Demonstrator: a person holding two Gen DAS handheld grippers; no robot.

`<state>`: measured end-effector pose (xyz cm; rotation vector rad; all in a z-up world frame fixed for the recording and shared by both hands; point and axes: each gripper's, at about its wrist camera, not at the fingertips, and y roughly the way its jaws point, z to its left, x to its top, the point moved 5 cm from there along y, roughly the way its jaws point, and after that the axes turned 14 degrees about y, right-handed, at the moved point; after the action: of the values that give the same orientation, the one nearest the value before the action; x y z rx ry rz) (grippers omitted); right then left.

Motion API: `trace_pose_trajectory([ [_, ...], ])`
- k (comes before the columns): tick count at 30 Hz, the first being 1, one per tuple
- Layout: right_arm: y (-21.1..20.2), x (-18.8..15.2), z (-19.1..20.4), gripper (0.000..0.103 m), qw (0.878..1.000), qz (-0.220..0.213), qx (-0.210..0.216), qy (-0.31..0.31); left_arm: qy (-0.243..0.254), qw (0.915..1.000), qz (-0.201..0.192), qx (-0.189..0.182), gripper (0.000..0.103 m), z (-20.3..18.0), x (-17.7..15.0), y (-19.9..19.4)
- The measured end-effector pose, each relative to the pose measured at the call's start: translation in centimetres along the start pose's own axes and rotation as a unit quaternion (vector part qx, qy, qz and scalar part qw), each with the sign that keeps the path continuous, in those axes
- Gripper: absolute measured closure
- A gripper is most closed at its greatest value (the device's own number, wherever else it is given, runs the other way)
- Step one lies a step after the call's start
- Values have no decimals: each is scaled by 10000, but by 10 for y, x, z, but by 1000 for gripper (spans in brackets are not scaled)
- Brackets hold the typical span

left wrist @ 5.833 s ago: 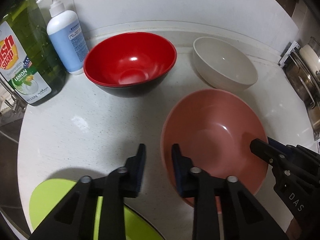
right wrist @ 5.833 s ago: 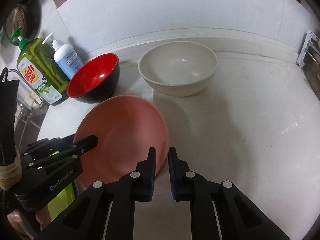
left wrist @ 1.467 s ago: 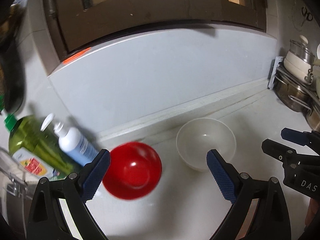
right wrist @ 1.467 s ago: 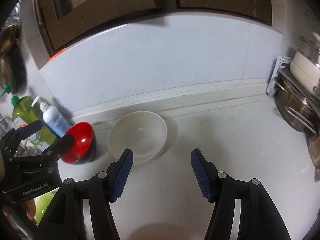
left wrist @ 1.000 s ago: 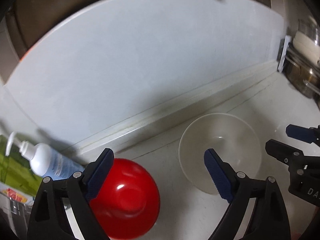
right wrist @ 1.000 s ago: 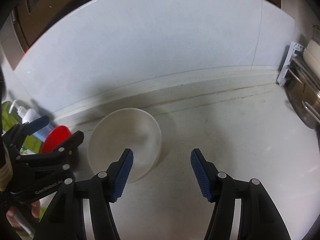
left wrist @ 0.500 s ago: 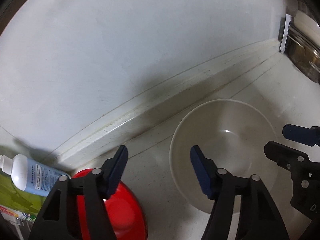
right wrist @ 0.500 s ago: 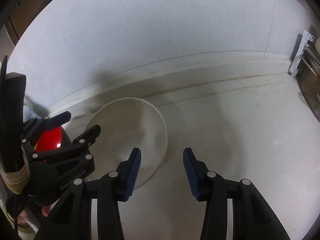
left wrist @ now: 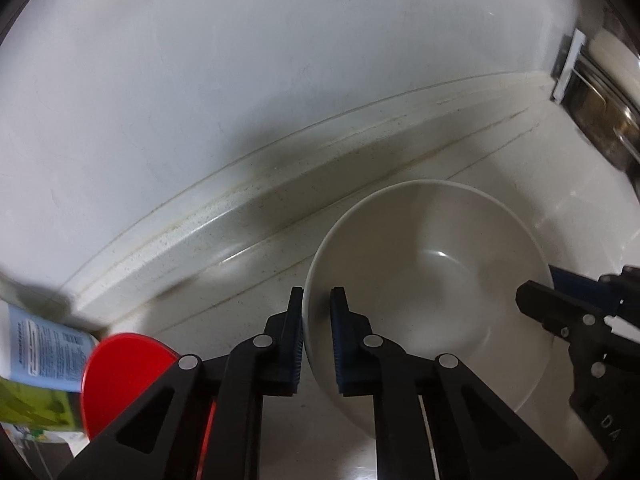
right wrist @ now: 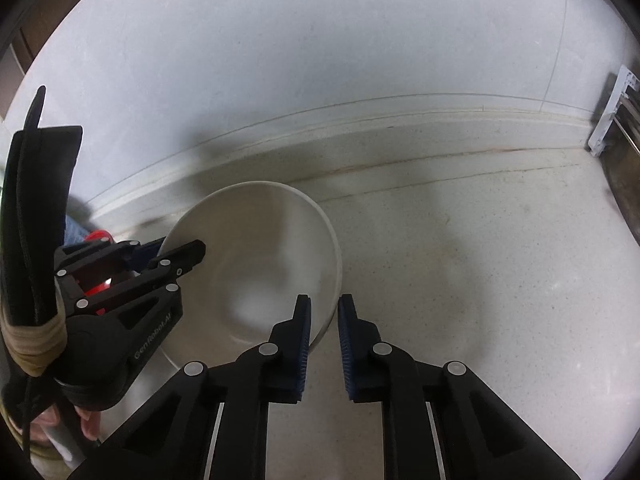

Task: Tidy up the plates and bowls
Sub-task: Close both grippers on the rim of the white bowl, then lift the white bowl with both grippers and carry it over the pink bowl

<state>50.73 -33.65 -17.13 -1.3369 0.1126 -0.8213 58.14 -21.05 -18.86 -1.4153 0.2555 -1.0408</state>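
Red bowl [left wrist: 120, 380], left of the left gripper [left wrist: 316, 340], beside a soap bottle [left wrist: 36, 356]. White bowl [left wrist: 432, 280] on the countertop [right wrist: 480, 280]: left gripper's jaws nearly closed, straddling its left rim. Right gripper [right wrist: 324, 328], jaws narrowly parted, straddling the opposite rim; grip contact unclear.

Home kitchen: speckled countertop [right wrist: 460, 280], steel pots [left wrist: 608, 120], soap bottle [left wrist: 36, 356].
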Motion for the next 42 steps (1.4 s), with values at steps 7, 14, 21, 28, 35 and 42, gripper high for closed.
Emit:
trace_pose_trajectory([
  [7,-6,2,0,89,9999,-34,74,77,-71,10000,42,-23,90,-1,-5,-13],
  [14,-38,-2,0,89,9996,-203,204,44,-116,9997,-196,12,90,-10,-5,-50],
  [21,-77,-14,0,89,9989,-369,285,-34,-337,9982,-460,-182,90,-22,-21,-98],
  [28,-117,-32,-6,89,9979,-540,349,-35,-449,9958,-733,-325,90,-44,-38,-142],
  [35,-154,-57,-18,89,9970,-697,339,-44,-368,9940,-934,-426,90,-68,-53,-179],
  [42,-179,-84,-32,89,9963,-792,326,-31,-287,9934,-973,-532,89,-91,-74,-202],
])
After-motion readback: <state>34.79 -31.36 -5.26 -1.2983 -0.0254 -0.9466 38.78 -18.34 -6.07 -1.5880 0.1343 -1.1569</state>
